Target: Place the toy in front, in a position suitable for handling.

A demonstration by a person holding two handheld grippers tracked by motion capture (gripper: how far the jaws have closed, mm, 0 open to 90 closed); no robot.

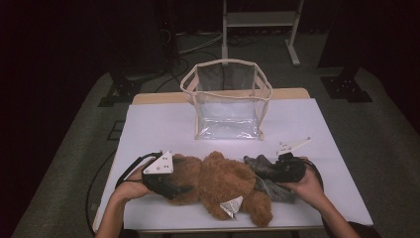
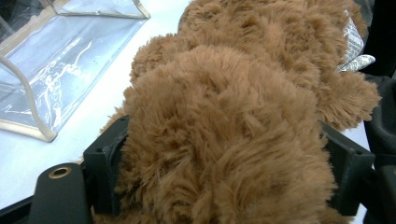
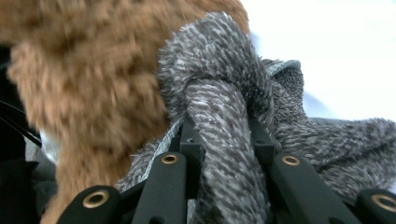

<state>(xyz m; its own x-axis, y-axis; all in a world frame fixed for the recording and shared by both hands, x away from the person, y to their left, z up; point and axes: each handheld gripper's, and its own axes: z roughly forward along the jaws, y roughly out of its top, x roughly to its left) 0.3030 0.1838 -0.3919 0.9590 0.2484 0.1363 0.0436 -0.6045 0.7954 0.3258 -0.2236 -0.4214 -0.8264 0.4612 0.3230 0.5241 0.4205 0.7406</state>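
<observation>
A brown plush bear (image 1: 218, 181) lies on its side near the front of the white-covered table (image 1: 158, 124). A fuzzy grey cloth (image 1: 270, 186) is bunched against its right end. My left gripper (image 1: 179, 190) comes in from the left, and in the left gripper view its jaws (image 2: 226, 158) press into the brown fur (image 2: 224, 93) from both sides. My right gripper (image 1: 263, 173) comes in from the right. In the right gripper view it (image 3: 225, 135) is shut on a rolled fold of the grey cloth (image 3: 215, 60), with the bear (image 3: 88, 79) just to its left.
A clear plastic bag (image 1: 229, 101) with beige trim stands open-topped at the middle back of the table, beyond the bear. A white paper tag (image 1: 232, 206) sticks out of the bear near the front edge. Dark floor, cables and a stand's legs surround the table.
</observation>
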